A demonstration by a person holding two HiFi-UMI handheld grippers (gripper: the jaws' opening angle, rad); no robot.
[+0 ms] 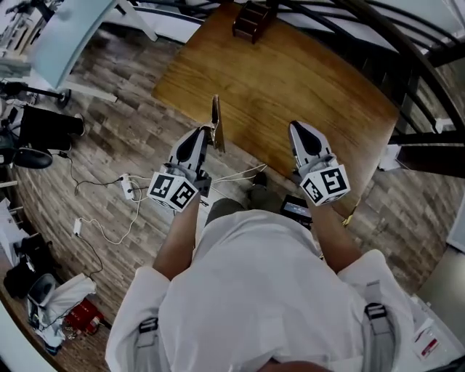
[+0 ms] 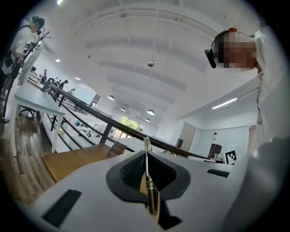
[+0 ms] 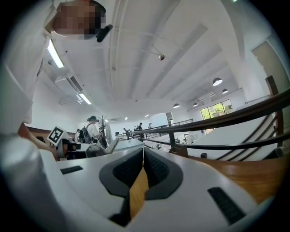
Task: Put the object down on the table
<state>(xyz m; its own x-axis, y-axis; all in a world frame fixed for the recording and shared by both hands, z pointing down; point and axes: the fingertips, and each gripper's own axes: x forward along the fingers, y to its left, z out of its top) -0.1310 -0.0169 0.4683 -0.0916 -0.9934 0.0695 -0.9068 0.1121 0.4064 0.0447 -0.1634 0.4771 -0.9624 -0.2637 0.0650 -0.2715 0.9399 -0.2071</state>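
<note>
My left gripper (image 1: pixel 206 132) is shut on a thin flat brownish object (image 1: pixel 216 122). The object stands on edge above the near left edge of the wooden table (image 1: pixel 290 80). In the left gripper view that object (image 2: pixel 147 163) runs as a narrow metallic-edged strip between the closed jaws of the left gripper (image 2: pixel 146 154). My right gripper (image 1: pixel 298 128) hovers over the table's near edge, shut with nothing in it. The right gripper view shows the right gripper (image 3: pixel 143 152) with its pads (image 3: pixel 156 170) meeting, and bare wood shows through the gap below them.
A small dark wooden stand (image 1: pixel 252 20) sits at the table's far end. Black railings (image 1: pixel 407 80) run along the right. Cables and a power strip (image 1: pixel 127 187) lie on the plank floor at left, with bags (image 1: pixel 76 316) at lower left. A white table (image 1: pixel 65 36) stands at upper left.
</note>
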